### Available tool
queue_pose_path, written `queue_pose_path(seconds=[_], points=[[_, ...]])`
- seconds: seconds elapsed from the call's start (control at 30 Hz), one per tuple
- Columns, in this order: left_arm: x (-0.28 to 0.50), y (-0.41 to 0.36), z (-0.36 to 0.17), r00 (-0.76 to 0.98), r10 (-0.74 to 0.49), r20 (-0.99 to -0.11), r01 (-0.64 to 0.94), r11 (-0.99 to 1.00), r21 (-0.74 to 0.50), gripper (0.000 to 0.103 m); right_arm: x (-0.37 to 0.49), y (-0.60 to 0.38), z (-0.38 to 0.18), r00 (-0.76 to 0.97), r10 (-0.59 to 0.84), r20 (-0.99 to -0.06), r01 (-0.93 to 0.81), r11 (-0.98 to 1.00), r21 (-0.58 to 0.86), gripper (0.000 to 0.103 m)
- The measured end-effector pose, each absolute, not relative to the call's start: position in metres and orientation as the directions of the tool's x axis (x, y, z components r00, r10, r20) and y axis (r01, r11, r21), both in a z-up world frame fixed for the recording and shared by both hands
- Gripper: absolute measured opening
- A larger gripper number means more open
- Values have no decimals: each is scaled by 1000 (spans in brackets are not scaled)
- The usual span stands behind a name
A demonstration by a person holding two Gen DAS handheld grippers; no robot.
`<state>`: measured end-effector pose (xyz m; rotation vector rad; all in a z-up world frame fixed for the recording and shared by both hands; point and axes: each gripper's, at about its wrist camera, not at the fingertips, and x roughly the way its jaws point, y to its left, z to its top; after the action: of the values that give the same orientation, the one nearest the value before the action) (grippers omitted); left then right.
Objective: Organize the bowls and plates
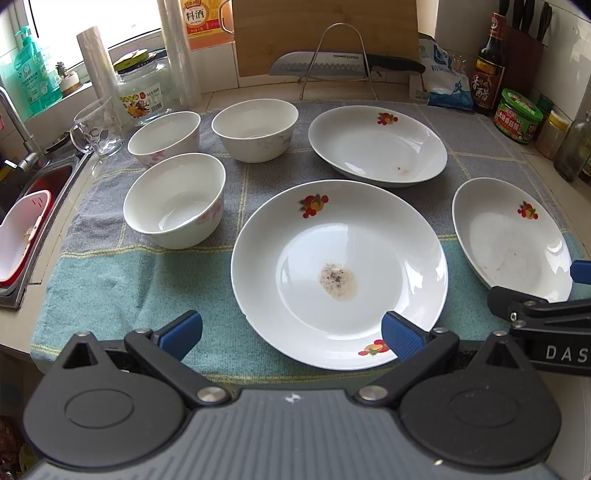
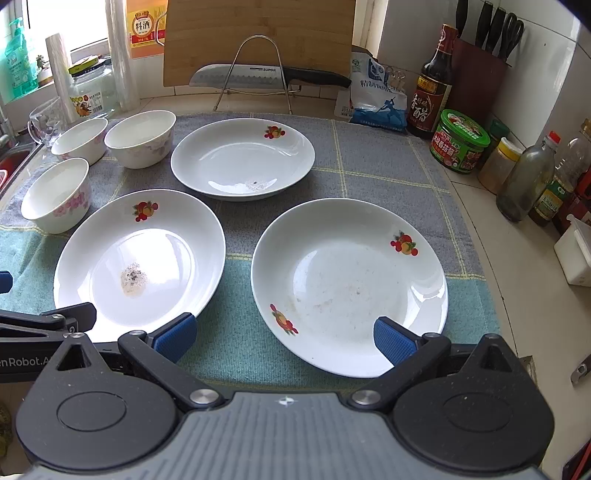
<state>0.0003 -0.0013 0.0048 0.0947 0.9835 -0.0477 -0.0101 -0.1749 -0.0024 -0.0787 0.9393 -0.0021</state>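
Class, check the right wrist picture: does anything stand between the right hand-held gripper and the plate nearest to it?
Nothing visible does. The right hand-held gripper is open just above the near plate, with only bare cloth beside it.

The steel blade of the black-handled knife (image 2: 258,75) on the wire stand reads "SUPOR". The orange-and-yellow label on the bottle (image 2: 144,29) by the window reads "料酒". The left gripper's black arm (image 2: 22,360) shows "nRobot.A", cut off; the right gripper's black arm (image 1: 561,350) shows "DAS".

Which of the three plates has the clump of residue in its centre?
The near-left plate, beside the front bowl; the other two show only faint specks or smears.
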Motion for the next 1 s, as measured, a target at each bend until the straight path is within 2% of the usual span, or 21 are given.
queue_pose_path(seconds=[1.0], points=[[2,-3,8,558,3,-830,82,995,59,102,-8,-174,2,601,-41,-798,-37,996,-78,103]])
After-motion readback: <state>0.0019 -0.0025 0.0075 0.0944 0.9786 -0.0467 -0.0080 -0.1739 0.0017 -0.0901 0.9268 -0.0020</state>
